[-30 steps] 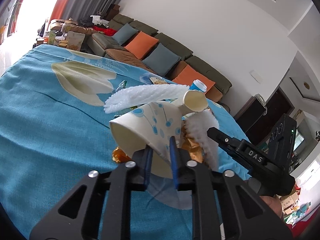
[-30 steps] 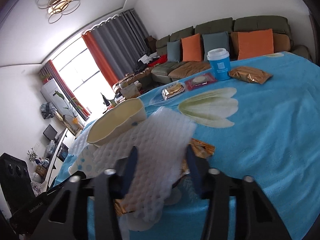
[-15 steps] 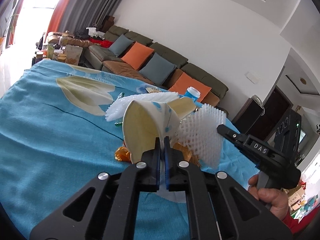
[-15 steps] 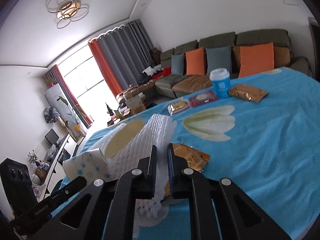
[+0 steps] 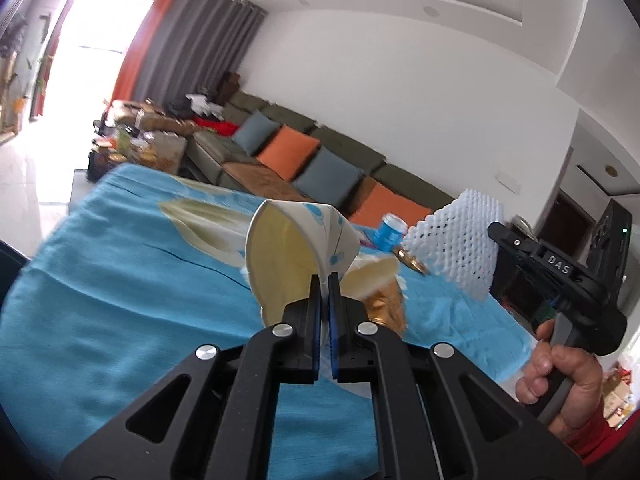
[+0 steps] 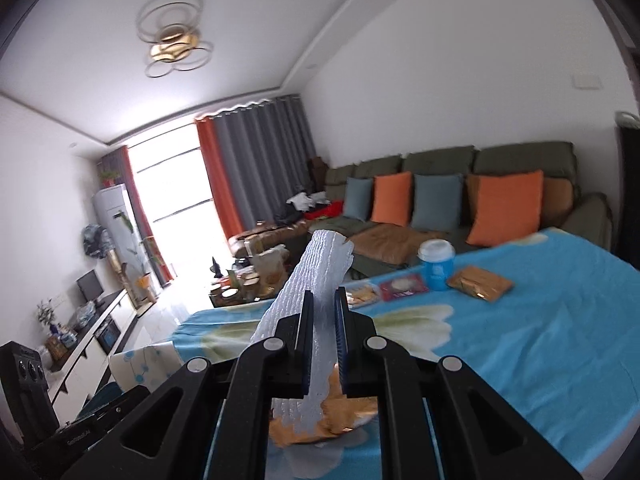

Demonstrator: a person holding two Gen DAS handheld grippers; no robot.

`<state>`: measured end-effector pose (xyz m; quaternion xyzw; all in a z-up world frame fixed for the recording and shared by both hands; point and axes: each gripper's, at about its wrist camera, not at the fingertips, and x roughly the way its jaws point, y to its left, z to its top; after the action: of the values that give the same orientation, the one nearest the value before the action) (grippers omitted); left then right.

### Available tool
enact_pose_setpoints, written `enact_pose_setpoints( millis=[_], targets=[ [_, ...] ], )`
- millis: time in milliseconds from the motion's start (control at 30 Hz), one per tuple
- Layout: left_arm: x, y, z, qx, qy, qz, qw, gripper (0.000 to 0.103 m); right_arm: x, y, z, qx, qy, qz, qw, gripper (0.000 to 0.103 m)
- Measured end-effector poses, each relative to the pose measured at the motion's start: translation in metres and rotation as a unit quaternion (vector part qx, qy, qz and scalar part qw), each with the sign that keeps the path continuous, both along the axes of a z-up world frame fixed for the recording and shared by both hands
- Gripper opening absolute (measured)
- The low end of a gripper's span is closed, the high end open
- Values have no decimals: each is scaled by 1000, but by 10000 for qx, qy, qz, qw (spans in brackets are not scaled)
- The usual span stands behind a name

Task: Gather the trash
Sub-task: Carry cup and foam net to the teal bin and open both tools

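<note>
My left gripper (image 5: 324, 285) is shut on the rim of a white paper cup with blue dots (image 5: 292, 256), lifted above the blue tablecloth (image 5: 120, 288). The same cup (image 6: 140, 364) shows low on the left in the right wrist view. My right gripper (image 6: 323, 300) is shut on a white foam net sleeve (image 6: 316, 268), held up off the table; this sleeve (image 5: 456, 248) appears at the right of the left wrist view. A second paper cup (image 5: 370, 278) and a crumpled gold wrapper (image 5: 386, 308) lie on the cloth just past my left fingertips; the wrapper (image 6: 340, 416) also lies below the sleeve.
A blue cup with a white lid (image 6: 437, 265), a gold packet (image 6: 480, 282) and two snack packs (image 6: 404, 287) sit near the table's far edge. A green sofa with orange and blue cushions (image 6: 440, 200) stands behind. A person's hand (image 5: 560, 380) holds the right gripper's handle.
Both grippers closed: the left onto the cup's rim, the right onto the foam sleeve. Both then rose, lifting the cup and the sleeve off the pile, and the views tilted up toward the room.
</note>
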<state>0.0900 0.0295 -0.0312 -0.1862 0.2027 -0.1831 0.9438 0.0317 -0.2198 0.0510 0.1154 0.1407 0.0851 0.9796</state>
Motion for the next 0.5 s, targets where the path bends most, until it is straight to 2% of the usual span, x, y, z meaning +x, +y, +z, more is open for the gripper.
enact_pose_setpoints(
  millis=[233, 500],
  targets=[
    [-30, 38, 11, 123, -139, 625, 9979, 3, 12, 59, -4, -149, 114, 907, 9957, 9],
    [-64, 81, 23, 377, -263, 1379, 9894, 3, 20, 141, -5, -403, 99, 2005, 9788, 9]
  ],
)
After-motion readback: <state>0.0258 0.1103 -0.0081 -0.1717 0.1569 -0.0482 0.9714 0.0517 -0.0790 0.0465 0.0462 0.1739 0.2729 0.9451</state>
